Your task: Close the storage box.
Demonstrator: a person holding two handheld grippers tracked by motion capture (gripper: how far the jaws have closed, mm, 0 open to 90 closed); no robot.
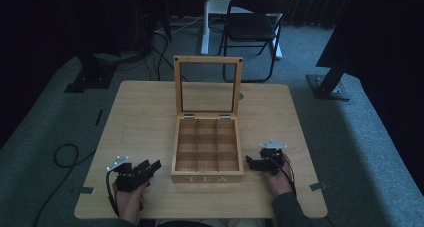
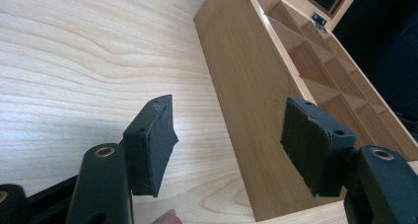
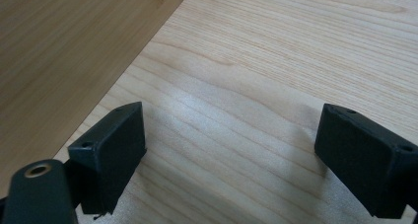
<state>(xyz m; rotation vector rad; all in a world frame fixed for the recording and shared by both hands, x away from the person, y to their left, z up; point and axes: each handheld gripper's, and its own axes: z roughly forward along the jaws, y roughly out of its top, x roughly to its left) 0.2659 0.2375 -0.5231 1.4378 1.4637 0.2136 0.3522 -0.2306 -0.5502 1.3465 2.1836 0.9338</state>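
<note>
We see the tea box point(image 1: 207, 152) sitting mid-table point(image 1: 140, 122), its glass lid point(image 1: 208, 85) standing upright at the back and its wooden compartments bare. Our left gripper point(image 1: 154, 166) rests on the table just beside the box's front left corner, jaws spread wide with nothing between them; in the left gripper view the box point(image 2: 246, 91) side runs right past them. Our right gripper point(image 1: 248, 162) lies near the box's right wall, jaws likewise wide apart over bare wood, the box point(image 3: 64, 56) side at the left of the right gripper view. Neither gripper touches the box.
</note>
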